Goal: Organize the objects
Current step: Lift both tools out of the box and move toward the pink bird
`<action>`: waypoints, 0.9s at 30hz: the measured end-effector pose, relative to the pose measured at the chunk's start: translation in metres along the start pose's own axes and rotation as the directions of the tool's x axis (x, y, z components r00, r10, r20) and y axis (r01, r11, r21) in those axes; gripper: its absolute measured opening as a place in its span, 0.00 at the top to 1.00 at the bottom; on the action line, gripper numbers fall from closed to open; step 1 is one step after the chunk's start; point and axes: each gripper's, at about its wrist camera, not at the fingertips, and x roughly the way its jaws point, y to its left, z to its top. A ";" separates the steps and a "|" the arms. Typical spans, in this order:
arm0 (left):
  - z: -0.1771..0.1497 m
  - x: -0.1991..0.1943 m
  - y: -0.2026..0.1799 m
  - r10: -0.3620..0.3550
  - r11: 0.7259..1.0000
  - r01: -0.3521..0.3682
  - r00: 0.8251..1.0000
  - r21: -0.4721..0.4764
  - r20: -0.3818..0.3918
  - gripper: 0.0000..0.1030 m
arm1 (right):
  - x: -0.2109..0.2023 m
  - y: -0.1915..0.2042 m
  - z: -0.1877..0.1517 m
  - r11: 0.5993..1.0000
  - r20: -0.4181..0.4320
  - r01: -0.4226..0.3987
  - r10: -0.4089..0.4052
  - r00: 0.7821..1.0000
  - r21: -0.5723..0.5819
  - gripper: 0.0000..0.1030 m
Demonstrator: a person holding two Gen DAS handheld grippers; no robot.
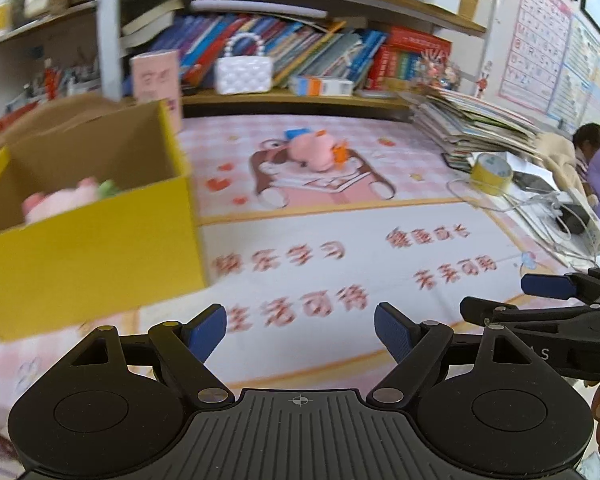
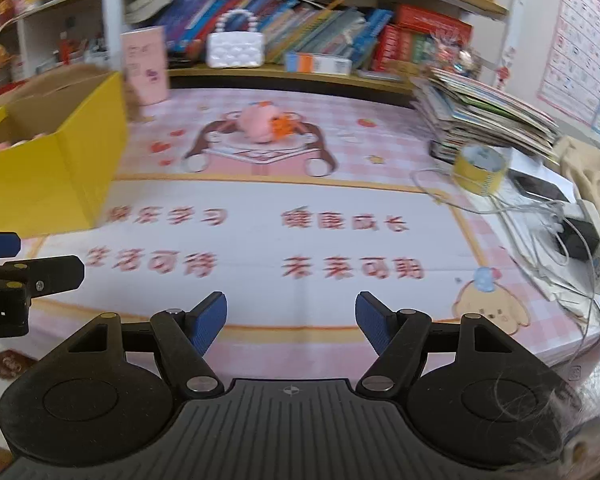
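Note:
A pink plush toy (image 1: 314,150) with orange bits lies on the pink printed table mat (image 1: 340,240), far centre; it also shows in the right wrist view (image 2: 262,122). A yellow cardboard box (image 1: 80,248) stands at the left, open on top, with another pink plush toy (image 1: 60,200) inside; the box shows in the right wrist view (image 2: 60,172) too. My left gripper (image 1: 300,334) is open and empty above the mat's near part. My right gripper (image 2: 290,322) is open and empty, also over the mat's near part; it shows at the right edge of the left wrist view (image 1: 548,296).
A stack of books (image 2: 488,120) and a yellow tape roll (image 2: 480,172) sit at the right with cables and a power strip (image 2: 588,240). A bookshelf with a white pearl handbag (image 2: 236,52) and a pink card (image 2: 146,68) runs along the back.

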 end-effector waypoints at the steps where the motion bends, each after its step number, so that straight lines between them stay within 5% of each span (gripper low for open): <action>1: 0.004 0.005 -0.004 -0.003 1.000 0.003 1.000 0.000 -0.002 0.19 | 0.004 -0.007 0.003 1.000 -0.003 0.004 -0.004 1.000 0.006 0.33; 11: 0.037 0.053 -0.035 0.007 1.000 -0.007 1.000 -0.018 -0.024 0.19 | 0.049 -0.049 0.036 1.000 -0.019 -0.020 0.020 1.000 0.007 0.33; 27: 0.097 0.103 -0.043 0.172 0.982 -0.169 0.985 -0.087 0.028 0.19 | 0.120 -0.076 0.113 0.985 0.039 -0.164 0.167 0.985 -0.059 0.33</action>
